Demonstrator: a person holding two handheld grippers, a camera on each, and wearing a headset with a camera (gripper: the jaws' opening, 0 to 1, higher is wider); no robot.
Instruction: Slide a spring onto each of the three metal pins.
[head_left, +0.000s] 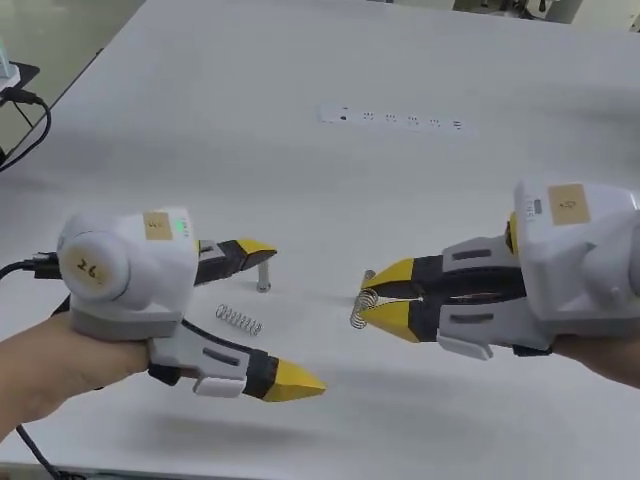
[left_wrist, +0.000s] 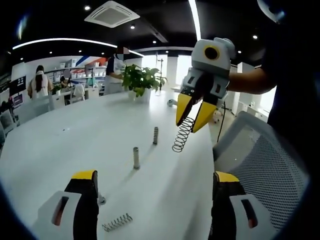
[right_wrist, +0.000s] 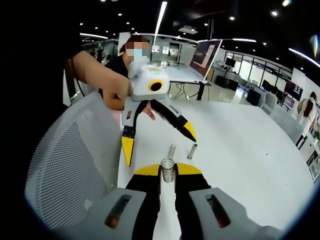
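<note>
above the near right of the table (head_left: 300, 60), the right gripper (head_left: 374, 297) is pinching a spring (head_left: 360, 305) between almost-shut jaws, one end sticking out for threading. the left gripper (head_left: 278, 313) is hanging wide open and empty beside a loose spring (head_left: 238, 319), facing a bare pin (left_wrist: 136, 157).

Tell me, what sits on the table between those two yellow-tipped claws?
In the left gripper view, a loose spring, a bare pin and a spring-covered pin lie between the left gripper and the right gripper.
</note>
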